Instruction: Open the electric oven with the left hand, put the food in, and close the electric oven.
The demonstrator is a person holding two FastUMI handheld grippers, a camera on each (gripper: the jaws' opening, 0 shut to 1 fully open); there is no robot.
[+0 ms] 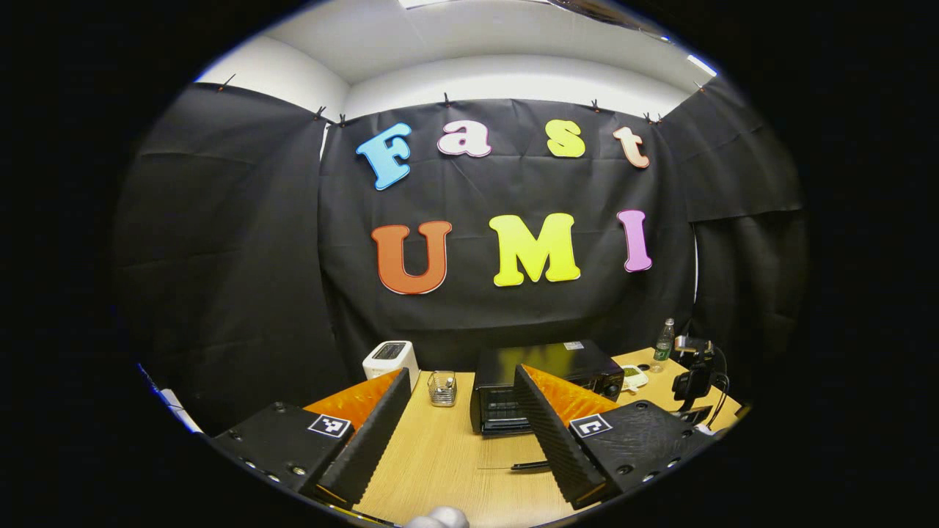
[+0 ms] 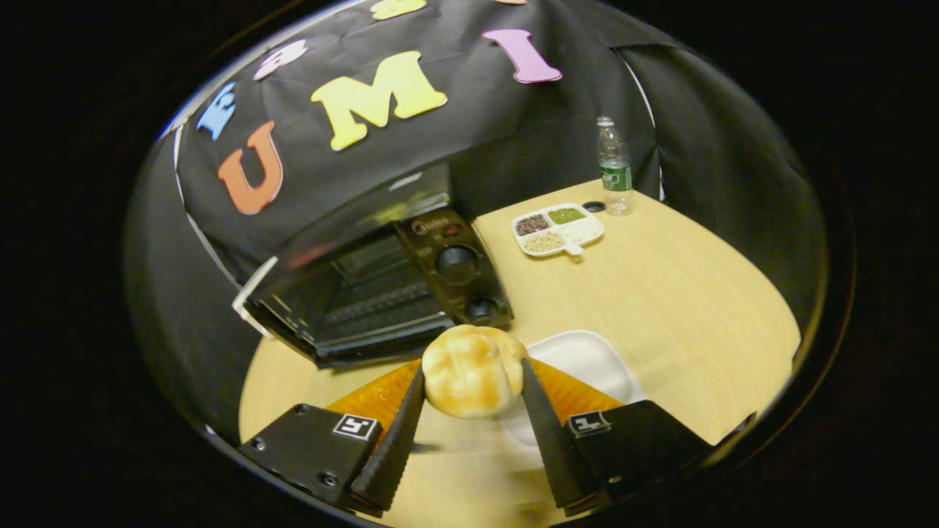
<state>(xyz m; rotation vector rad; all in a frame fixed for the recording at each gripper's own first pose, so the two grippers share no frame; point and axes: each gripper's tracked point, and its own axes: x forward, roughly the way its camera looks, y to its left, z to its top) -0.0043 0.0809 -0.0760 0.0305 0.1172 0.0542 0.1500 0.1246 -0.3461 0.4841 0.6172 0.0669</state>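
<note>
The right gripper (image 2: 471,392) clamps a bread roll (image 2: 473,370) above the white plate (image 2: 587,359) before the open electric oven (image 2: 374,282), while the left gripper (image 1: 461,418) hangs spread apart, empty, over the table (image 1: 447,462).

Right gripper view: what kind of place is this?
Likely a staged kitchen booth for recording: a pale wooden table against a draped black cloth wall, with a black electric oven, door open, and a white divided tray of grains.
</note>
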